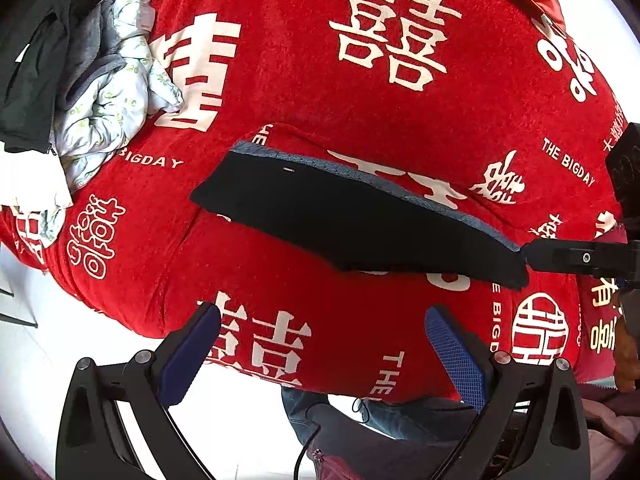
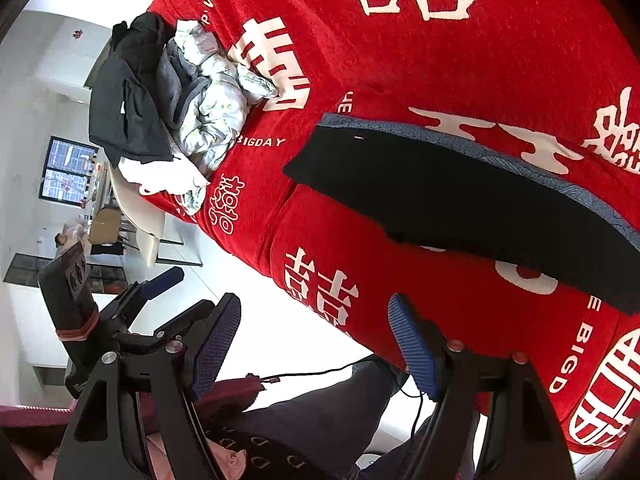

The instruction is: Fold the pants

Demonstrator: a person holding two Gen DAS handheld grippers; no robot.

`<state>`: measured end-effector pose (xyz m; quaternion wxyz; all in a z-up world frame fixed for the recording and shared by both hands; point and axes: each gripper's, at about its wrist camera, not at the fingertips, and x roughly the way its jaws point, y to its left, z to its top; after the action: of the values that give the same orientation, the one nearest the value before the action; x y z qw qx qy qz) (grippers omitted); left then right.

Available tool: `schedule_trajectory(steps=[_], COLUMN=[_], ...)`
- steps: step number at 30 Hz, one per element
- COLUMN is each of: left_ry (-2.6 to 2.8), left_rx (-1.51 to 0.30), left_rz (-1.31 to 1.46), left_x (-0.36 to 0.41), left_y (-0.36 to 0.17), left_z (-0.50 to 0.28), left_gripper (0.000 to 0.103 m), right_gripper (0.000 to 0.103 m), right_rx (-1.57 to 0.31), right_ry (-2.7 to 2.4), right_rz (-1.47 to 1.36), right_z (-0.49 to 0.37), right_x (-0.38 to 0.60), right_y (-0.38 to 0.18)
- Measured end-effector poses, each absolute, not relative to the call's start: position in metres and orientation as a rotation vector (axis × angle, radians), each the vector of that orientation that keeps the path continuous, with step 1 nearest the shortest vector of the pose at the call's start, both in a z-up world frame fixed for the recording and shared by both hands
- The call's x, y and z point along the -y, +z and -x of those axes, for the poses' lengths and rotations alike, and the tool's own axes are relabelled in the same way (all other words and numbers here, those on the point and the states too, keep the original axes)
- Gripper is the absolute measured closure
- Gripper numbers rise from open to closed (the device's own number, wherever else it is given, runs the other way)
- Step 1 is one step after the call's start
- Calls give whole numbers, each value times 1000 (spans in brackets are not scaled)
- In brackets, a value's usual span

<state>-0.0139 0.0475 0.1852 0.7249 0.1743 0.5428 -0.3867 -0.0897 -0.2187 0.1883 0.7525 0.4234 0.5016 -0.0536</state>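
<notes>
A red blanket (image 1: 304, 92) printed with white characters (and the words "THE BIGDAY") fills most of both views. Folded black pants (image 1: 352, 220), edged along their upper side by a blue-grey lining, lie across the frame's centre on the blanket. A heap of clothes (image 1: 92, 80), black, grey and pale printed, sits at upper left. At the bottom edge, the left gripper (image 1: 320, 356) hovers with its blue pads spread wide, nothing between them; the right gripper (image 2: 316, 344) likewise stands open and empty, its tip just beside the pants' right end in the left view.
</notes>
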Motion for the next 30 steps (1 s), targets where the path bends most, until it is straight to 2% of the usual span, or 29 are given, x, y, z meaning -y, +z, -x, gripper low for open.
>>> schedule_trajectory(steps=[30], left_ry=[-841], left_rx=[-1182], left_rz=[-397], left_x=[-47], left_y=[188], left_z=[12], left_gripper=[0], right_gripper=[24], right_rx=[-1089], right_ry=[-116], right_rz=[-930], right_z=[88], right_x=[225], right_y=[189])
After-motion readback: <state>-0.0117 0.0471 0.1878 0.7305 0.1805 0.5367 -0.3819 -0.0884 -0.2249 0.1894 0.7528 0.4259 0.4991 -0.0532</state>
